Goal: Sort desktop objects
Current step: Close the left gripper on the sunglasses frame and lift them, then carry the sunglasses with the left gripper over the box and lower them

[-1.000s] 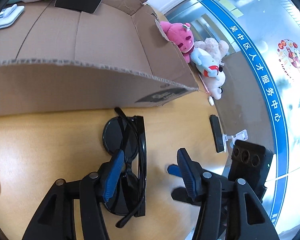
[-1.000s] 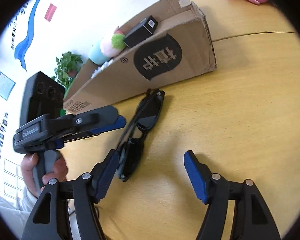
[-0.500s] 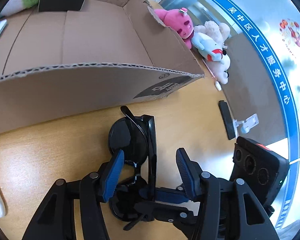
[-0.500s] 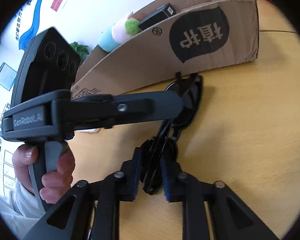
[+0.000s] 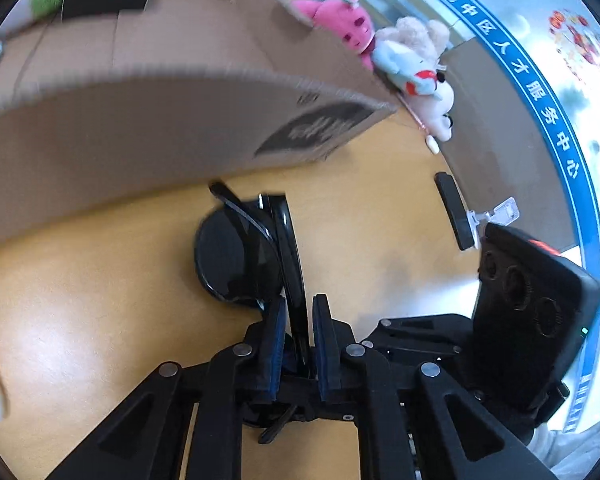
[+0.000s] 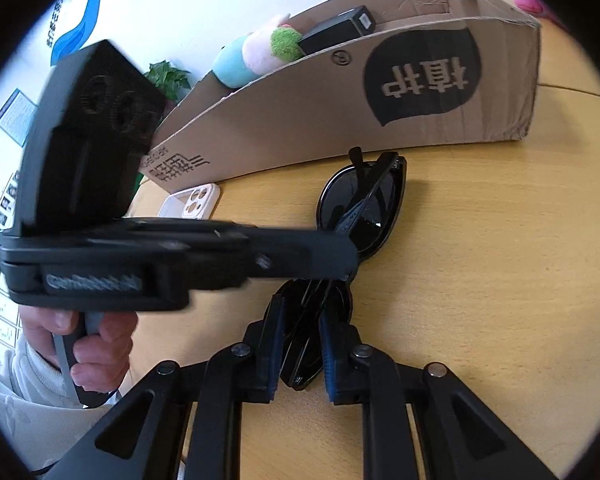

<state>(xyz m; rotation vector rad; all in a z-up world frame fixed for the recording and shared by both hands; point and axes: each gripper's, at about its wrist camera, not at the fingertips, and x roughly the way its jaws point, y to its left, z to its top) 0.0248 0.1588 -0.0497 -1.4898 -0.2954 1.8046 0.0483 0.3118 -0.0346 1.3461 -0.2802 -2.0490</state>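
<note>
Fingers (image 6: 274, 336) of my right gripper (image 6: 300, 344) are clamped on the near lens end of the folded black sunglasses (image 6: 364, 204), the blue pads pressed against it from both sides. My left gripper (image 5: 298, 332) is closing as I watch, its blue pads drawn in on either side of the frame near the middle of the sunglasses (image 5: 236, 256), and from its own camera the frame is pinched between them.

So both tools have the same pair, which lies on the wooden desk (image 6: 500, 280) just in front of the cardboard box (image 6: 320, 120), close to its long wall but not touching it as far as I can judge. That box already holds a green-tufted soft toy (image 6: 260, 50) and a small black carton (image 6: 336, 32), so I read it as the place where things are being sorted. A white phone case (image 6: 190, 202) lies beside the box wall, further left.

I judge this as the grasp step for the sunglasses, with the lift not yet begun. Next I need to raise both hands together, keeping them evenly spaced so the frame is not twisted or pulled apart, carry it over the box's near wall, and lower it onto a bare part of the floor. Thin arms could snag the cardboard edge.
</note>
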